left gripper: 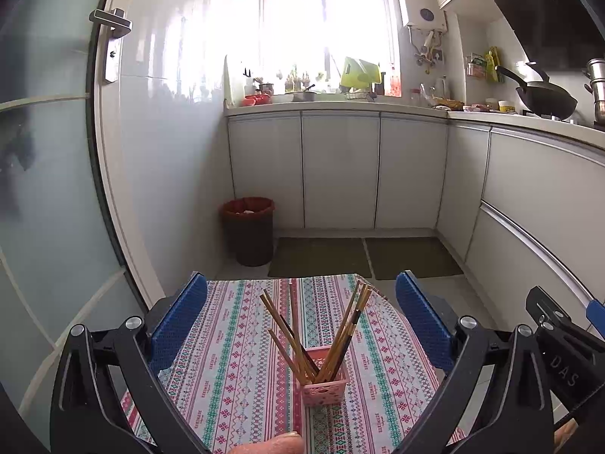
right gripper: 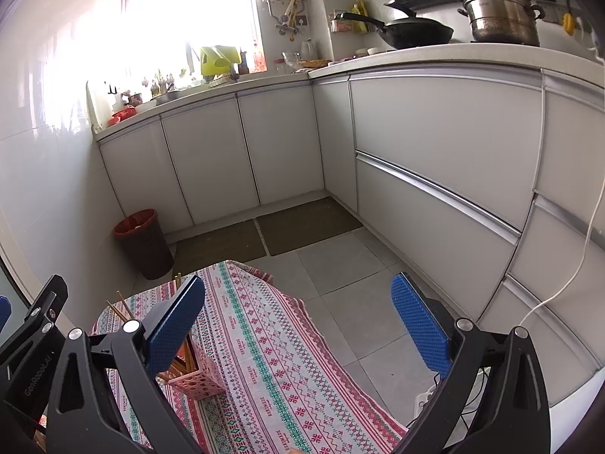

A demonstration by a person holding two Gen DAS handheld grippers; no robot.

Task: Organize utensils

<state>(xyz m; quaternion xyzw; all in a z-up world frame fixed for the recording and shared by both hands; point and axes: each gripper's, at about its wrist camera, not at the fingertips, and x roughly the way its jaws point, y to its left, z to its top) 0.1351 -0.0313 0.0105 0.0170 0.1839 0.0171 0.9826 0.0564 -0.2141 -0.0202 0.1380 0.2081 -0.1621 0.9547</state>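
from the left wrist view, we see our left gripper with its blue fingers spread wide apart and nothing between the pads. below and between them, on the worktop covered by a patterned cloth, stands a small pink basket. a bundle of chopsticks stands in it, leaning outward to both sides, tips up. the basket sits roughly centred between the two fingers and clear of both; neither pad touches the chopsticks. part of our right gripper's black frame shows at the right edge. beyond the worktop we see a dark waste bin with a red liner on the floor, two mats in front of white cabinets, and a black wok on the far counter.

from the right wrist view, our right gripper is also spread wide, holding nothing. the pink basket lies to the left, partly behind the left-hand finger, with a few chopsticks poking out past it. the open gap between the fingers looks over bare cloth and grey floor tiles. the left gripper's frame shows at the left edge. a steel pot and the wok sit on the counter above the drawers, and a white cable hangs down at the right.
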